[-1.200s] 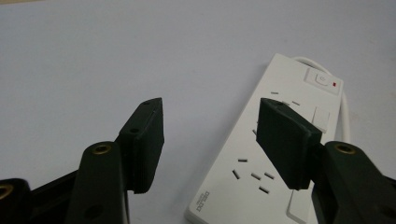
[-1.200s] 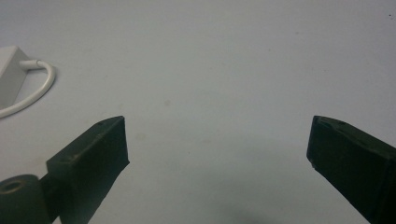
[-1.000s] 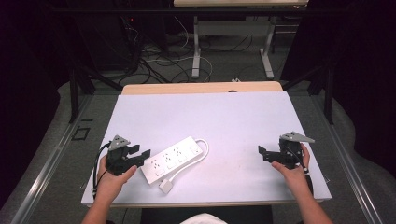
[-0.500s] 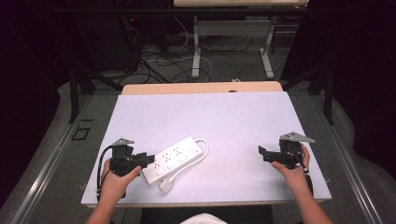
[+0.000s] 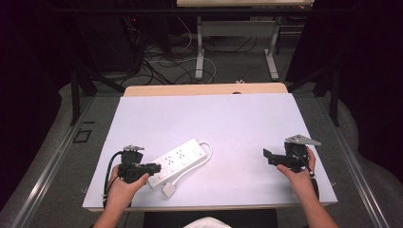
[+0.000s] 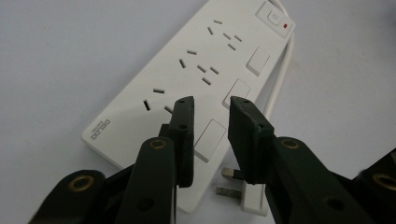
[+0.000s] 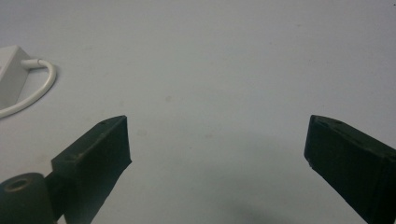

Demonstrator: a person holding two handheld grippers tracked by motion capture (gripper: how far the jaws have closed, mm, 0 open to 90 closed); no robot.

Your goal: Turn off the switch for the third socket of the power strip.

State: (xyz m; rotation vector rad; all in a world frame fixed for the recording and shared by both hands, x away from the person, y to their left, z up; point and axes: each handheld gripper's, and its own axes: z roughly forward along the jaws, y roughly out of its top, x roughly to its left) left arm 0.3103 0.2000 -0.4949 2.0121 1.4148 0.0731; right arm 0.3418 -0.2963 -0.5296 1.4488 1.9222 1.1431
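Observation:
A white power strip [image 5: 181, 156] lies slantwise on the white tabletop [image 5: 223, 118], its cable [image 5: 205, 159] looping back to a white plug [image 5: 168, 190] near the front edge. My left gripper [image 5: 153, 167] hovers at the strip's near end. In the left gripper view its jaws [image 6: 211, 109] stand a narrow gap apart over the strip [image 6: 196, 70], nothing between them, with the plug [image 6: 250, 198] just below. My right gripper [image 5: 267, 156] rests at the right, wide open [image 7: 217, 126] over bare table, the strip's end and cable [image 7: 32, 91] far off to its left.
A wooden table edge [image 5: 204, 89] runs behind the white top. Beyond it are desk legs [image 5: 200, 52] and loose cables [image 5: 157, 61] on the floor. The table's front edge [image 5: 209, 205] is close to both hands.
My left gripper has shifted slightly toward the person and turned onto the strip's near end. The right gripper and the strip have stayed put.

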